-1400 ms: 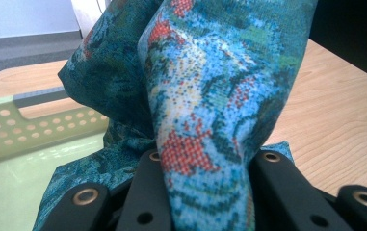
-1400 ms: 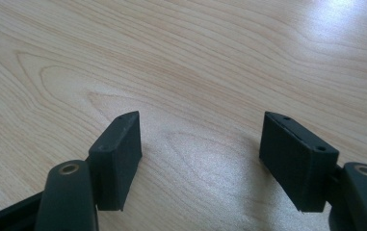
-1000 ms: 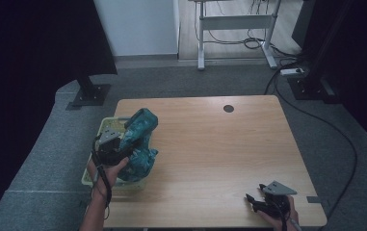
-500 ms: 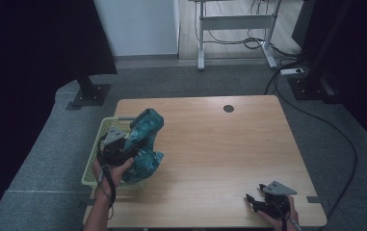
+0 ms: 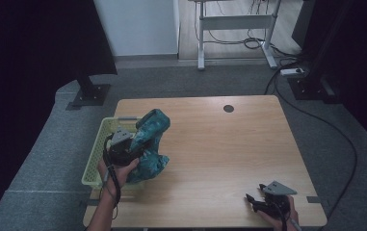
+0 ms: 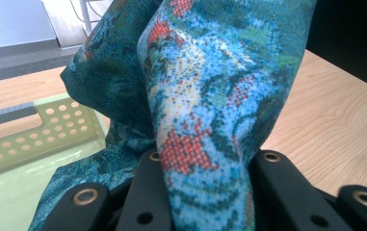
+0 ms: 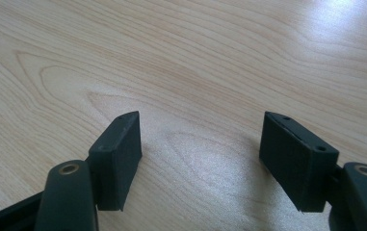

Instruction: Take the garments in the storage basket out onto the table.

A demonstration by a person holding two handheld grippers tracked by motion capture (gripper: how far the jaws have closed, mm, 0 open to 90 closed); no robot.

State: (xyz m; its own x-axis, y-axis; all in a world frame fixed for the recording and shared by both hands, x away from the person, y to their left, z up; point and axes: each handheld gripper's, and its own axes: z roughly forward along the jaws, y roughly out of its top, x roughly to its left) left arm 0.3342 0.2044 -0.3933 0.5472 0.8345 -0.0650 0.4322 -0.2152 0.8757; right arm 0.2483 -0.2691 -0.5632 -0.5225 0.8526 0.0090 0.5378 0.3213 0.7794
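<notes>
1. Room first: grey carpet runs all round, with a white desk frame at the far wall and dark screens to the left and right; cables lie on the floor at the far right.
2. Your surface is the light wooden table, bare grain with a round cable hole at the far edge.
3. At its left edge sits the pale green perforated plastic basket.
4. Half out of that basket hangs the teal patterned cloth with red and blue flecks, lifted above its right rim.
5. Judge it soft, light and limp: it will droop and drag, not slip. You hold a bunched fold; a corner or hem would let it spread better.
6. Your left gripper is clamped on that fold.
7. Your right gripper rests at the near right edge, jaws wide over bare wood.
</notes>
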